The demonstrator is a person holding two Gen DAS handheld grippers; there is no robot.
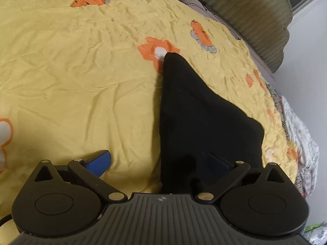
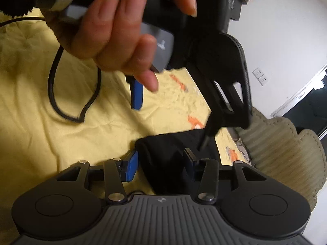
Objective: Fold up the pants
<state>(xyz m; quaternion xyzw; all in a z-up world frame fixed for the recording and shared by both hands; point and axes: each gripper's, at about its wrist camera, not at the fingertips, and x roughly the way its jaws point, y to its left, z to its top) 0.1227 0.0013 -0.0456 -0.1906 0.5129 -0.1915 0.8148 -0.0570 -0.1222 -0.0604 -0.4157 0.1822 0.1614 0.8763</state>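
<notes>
The black pants [image 1: 192,110] lie on the yellow bedsheet [image 1: 71,71], stretching away to a narrow end on an orange flower print. My left gripper [image 1: 159,163] is open, with its blue left finger [image 1: 98,163] over the sheet and its right finger [image 1: 218,161] over the black cloth. In the right wrist view my right gripper [image 2: 161,163] is open with the folded edge of the pants [image 2: 169,155] between its blue fingers [image 2: 130,167]. The person's hand [image 2: 114,32] holds the left gripper just above and ahead of it.
A black cable [image 2: 61,94] loops over the sheet. An olive quilted cushion [image 1: 255,20] lines the bed's far edge, also in the right wrist view [image 2: 286,149]. Patterned white bedding [image 1: 300,143] hangs at the right edge. A white wall with switches [image 2: 259,75] stands behind.
</notes>
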